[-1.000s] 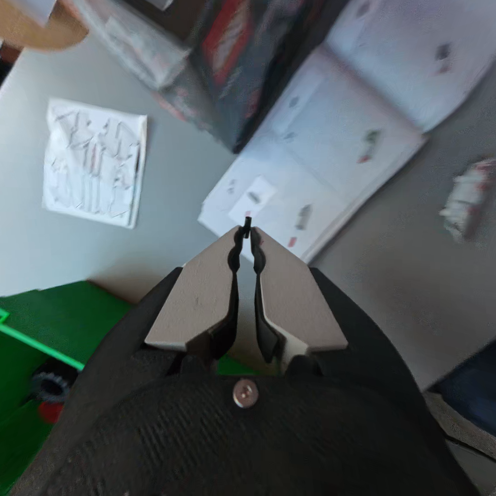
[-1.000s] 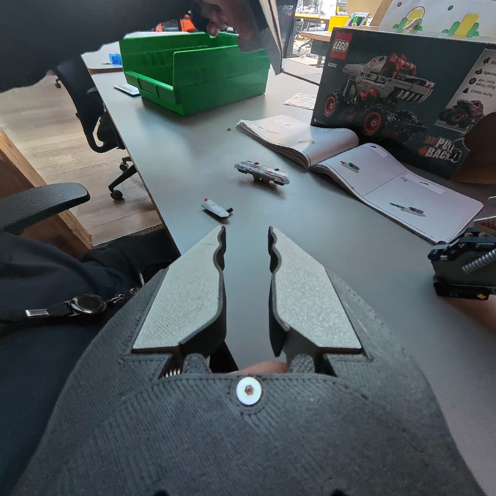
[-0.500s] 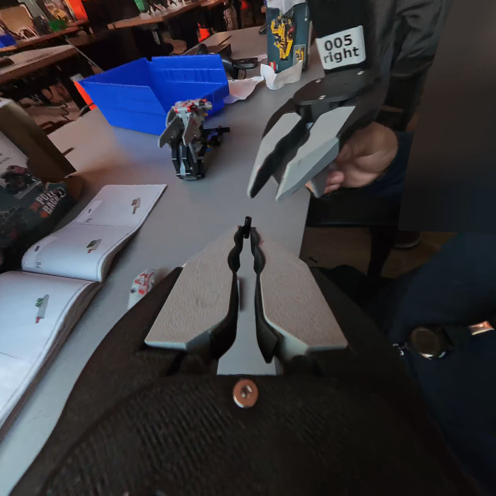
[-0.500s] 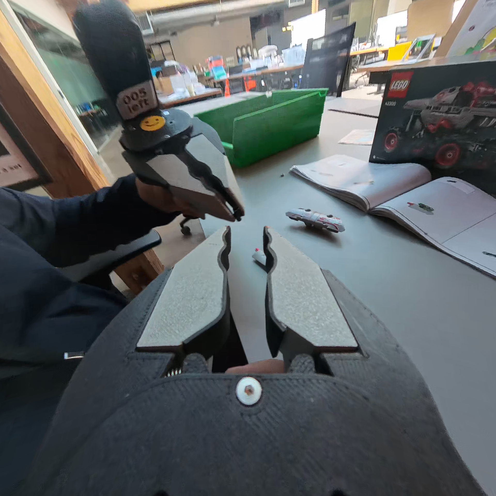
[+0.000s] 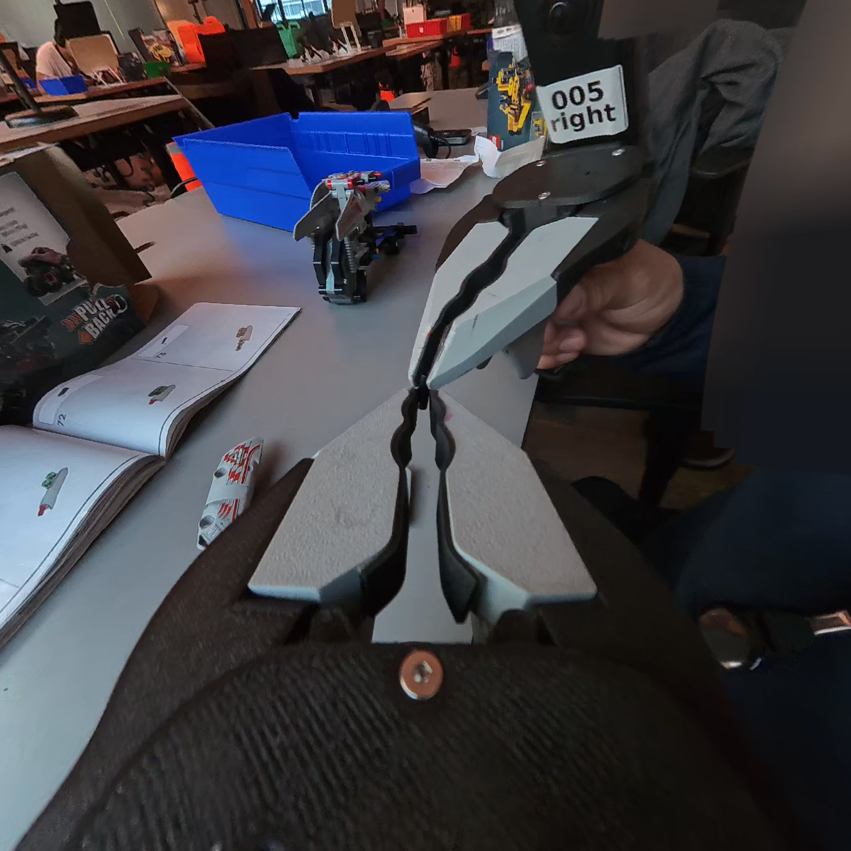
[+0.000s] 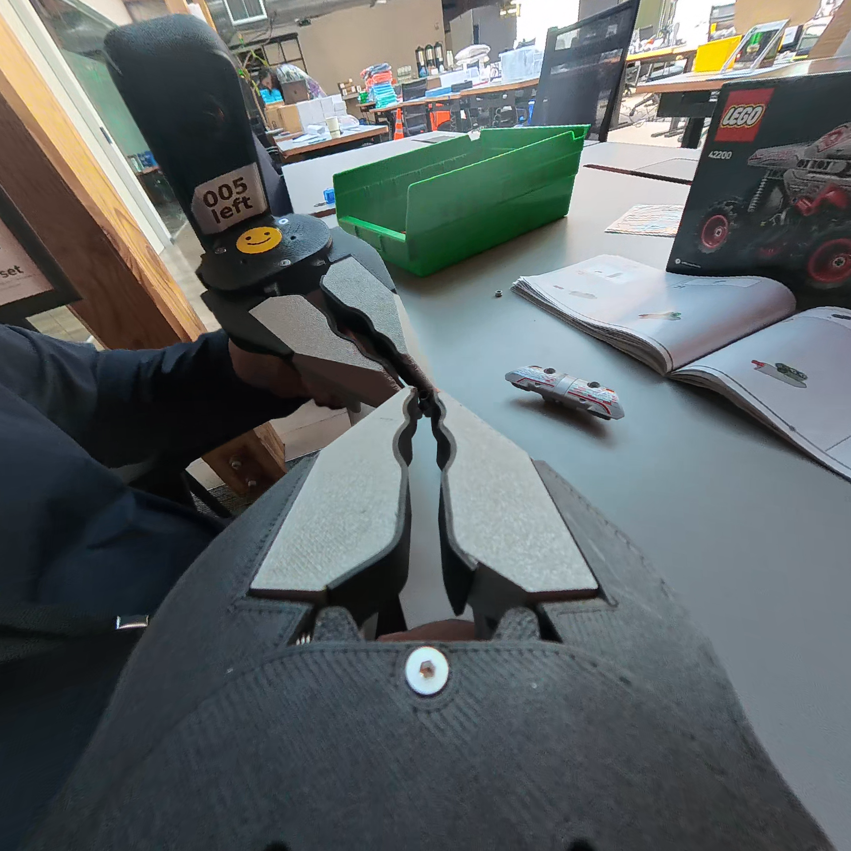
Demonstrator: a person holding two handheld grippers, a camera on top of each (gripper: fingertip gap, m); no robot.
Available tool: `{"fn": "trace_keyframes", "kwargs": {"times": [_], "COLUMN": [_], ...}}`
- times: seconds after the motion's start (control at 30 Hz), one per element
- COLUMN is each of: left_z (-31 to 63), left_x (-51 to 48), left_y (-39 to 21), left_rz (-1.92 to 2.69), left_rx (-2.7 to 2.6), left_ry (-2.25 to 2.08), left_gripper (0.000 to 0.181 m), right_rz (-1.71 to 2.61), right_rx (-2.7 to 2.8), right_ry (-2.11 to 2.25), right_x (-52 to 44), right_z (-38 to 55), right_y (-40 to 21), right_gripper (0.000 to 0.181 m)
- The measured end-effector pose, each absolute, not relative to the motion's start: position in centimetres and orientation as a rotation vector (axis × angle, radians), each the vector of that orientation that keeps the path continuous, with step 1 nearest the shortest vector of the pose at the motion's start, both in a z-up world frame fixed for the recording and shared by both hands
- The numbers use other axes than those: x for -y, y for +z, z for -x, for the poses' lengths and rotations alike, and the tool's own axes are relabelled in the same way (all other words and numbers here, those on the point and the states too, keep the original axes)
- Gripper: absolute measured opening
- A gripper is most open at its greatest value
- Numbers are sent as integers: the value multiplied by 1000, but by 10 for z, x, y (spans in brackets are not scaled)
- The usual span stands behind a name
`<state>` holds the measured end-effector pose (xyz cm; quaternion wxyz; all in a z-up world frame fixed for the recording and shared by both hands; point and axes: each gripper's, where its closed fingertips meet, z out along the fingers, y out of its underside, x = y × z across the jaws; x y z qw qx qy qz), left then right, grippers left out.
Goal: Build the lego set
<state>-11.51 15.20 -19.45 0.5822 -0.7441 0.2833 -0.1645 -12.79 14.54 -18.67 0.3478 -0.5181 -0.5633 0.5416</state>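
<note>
Lego pin (image 5: pixel 420 399), a tiny black peg, sits pinched between the tips of the left gripper (image 5: pixel 420 405), held above the near edge of the grey table (image 5: pixel 322 350) and not touching it. The left jaws are clenched on it. The right gripper (image 5: pixel 422 378) meets the same peg tip to tip, and its jaws look drawn in around the free end, so this reads as a hand-over or a re-grip in mid-air.

Going left to right in the left wrist view: the set's box (image 5: pixel 55 294) stands at the far left, the open instruction book (image 5: pixel 152 391) lies beside it, a white and red printed panel piece (image 5: pixel 230 488) rests just beside the book, the half-built truck frame (image 5: pixel 343 248) stands farther back in front of a blue bin (image 5: pixel 299 161), and the two grippers meet at the right, over the table's edge. In the right wrist view a green bin (image 6: pixel 460 198) sits behind the book, with a second printed grey piece (image 6: pixel 564 398) lying on the table.

The main risk, as I judge it, is the peg dropping. It is very small, each gripper has only a sliver of it, and the meeting point hangs near the table's edge, so a slip could send it to the floor or into the person's lap. If one side lets go before the other has a firm hold, it falls. If both squeeze while slightly out of line, the round peg may twist or shoot out sideways. Pulling apart too soon, or at an angle, could do the same.
</note>
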Motion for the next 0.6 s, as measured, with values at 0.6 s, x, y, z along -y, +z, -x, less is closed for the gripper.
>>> {"fn": "trace_keyframes", "kwargs": {"times": [0.6], "left_z": [146], "left_x": [-153], "left_y": [-262], "left_rz": [2322], "left_rx": [-648], "left_ry": [-755], "left_gripper": [28], "right_rz": [1677], "right_rx": [1428], "right_ry": [1379], "right_x": [-176], "right_z": [115], "right_y": [-220], "right_gripper": [0]}}
